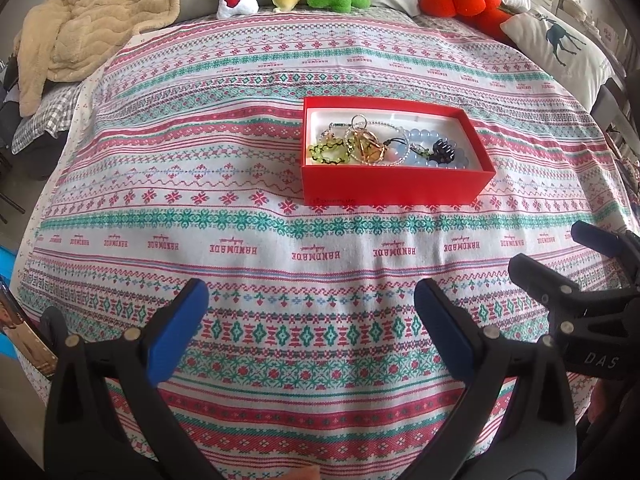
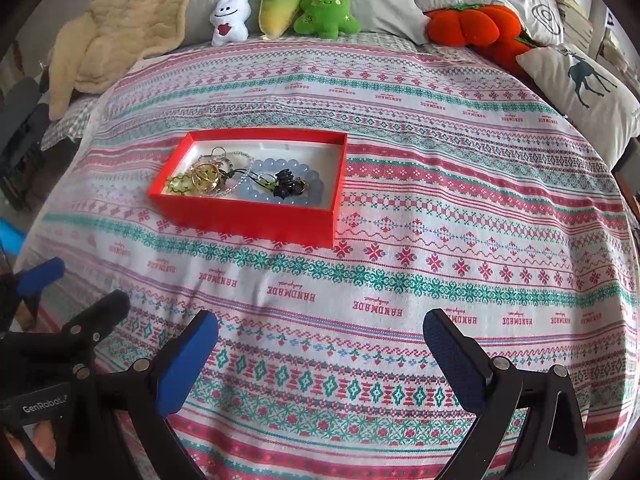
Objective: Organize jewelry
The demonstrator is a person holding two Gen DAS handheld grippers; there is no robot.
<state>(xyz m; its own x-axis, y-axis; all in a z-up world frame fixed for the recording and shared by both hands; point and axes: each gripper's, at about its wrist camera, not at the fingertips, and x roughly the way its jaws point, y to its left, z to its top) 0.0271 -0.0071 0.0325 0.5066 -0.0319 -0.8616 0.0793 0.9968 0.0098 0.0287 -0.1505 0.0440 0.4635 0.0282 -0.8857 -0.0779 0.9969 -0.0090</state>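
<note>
The left gripper [image 1: 310,300] stands wide open and holds nothing, low over the patterned bedspread [image 1: 200,200]. Ahead of it and a little to its right lies the red box [image 1: 394,188], apart from both fingers. In the box the jewelry is together: a green ring [image 1: 325,151] at the left, gold rings [image 1: 366,145] in the middle, blue beads [image 1: 444,140] at the right. The right gripper [image 2: 320,332] is also wide open and empty; the box [image 2: 256,220] lies ahead of it to its left.
</note>
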